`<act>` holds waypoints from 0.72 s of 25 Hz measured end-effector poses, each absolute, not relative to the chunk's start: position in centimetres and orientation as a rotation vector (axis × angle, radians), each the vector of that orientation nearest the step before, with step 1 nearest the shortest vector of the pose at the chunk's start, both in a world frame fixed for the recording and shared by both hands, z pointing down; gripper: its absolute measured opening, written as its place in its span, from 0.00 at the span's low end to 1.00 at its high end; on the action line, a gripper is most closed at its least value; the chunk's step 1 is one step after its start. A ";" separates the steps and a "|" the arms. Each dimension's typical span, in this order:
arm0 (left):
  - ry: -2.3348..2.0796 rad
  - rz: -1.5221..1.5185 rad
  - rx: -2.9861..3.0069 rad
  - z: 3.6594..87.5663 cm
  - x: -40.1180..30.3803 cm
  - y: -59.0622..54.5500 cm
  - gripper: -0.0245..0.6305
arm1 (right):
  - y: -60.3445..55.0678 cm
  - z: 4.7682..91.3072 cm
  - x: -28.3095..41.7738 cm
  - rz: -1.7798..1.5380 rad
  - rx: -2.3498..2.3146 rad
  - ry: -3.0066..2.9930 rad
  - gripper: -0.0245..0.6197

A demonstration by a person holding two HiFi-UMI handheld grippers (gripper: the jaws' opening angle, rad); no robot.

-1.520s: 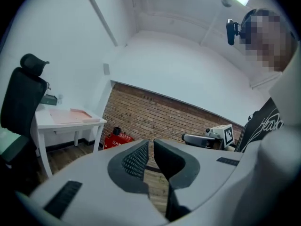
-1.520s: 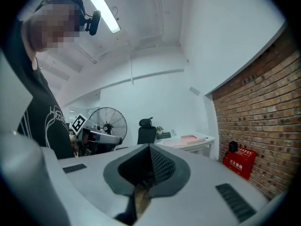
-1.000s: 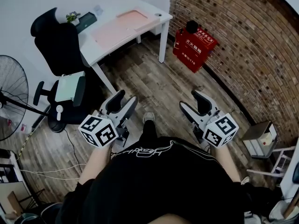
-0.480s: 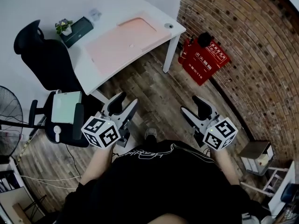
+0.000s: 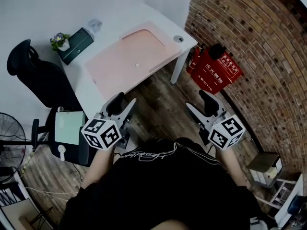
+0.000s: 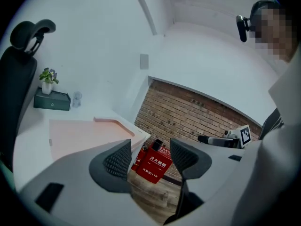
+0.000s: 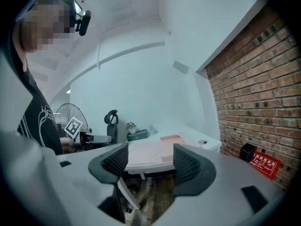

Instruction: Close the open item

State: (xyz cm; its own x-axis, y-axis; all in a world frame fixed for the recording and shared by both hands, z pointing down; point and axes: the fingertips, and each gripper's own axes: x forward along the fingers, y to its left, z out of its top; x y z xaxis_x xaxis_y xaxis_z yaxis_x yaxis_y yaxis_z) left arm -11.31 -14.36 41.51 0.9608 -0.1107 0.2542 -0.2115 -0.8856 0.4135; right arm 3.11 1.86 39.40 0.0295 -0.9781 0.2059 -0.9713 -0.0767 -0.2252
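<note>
I hold both grippers in front of my body, above the wooden floor, short of a white desk (image 5: 165, 25). The left gripper (image 5: 123, 101) is open with nothing between its fingers; through its jaws (image 6: 150, 157) I see only a red box and the brick wall. The right gripper (image 5: 197, 101) has its jaws opening, and nothing lies between them (image 7: 150, 161). A pink mat (image 5: 127, 56) with a small pale object (image 5: 137, 65) covers the desk's middle. A dark green box (image 5: 74, 44) with a little plant stands at the back left. I cannot tell which item stands open.
A black office chair (image 5: 36, 80) stands left of the desk, with a pale flat thing (image 5: 68, 127) on its seat. A red box (image 5: 216, 71) leans against the brick wall (image 5: 259, 42) at the right. A fan (image 5: 9, 133) is at the far left.
The desk has come nearer and more into the middle of the head view. The chair and fan have slid left. Both grippers stay in front of the body.
</note>
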 end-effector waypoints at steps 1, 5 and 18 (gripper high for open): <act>-0.239 0.311 2.660 41.6 -10.9 -14.8 0.44 | 1.2 39.4 3.6 -0.478 -2.234 2.125 0.48; -0.280 0.324 2.648 42.4 -9.4 -16.9 0.44 | -2.1 40.2 6.4 -0.491 -2.224 2.173 0.50; -0.620 0.302 2.513 43.8 -3.6 -26.0 0.44 | -17.0 44.2 18.5 -0.594 -2.173 2.456 0.50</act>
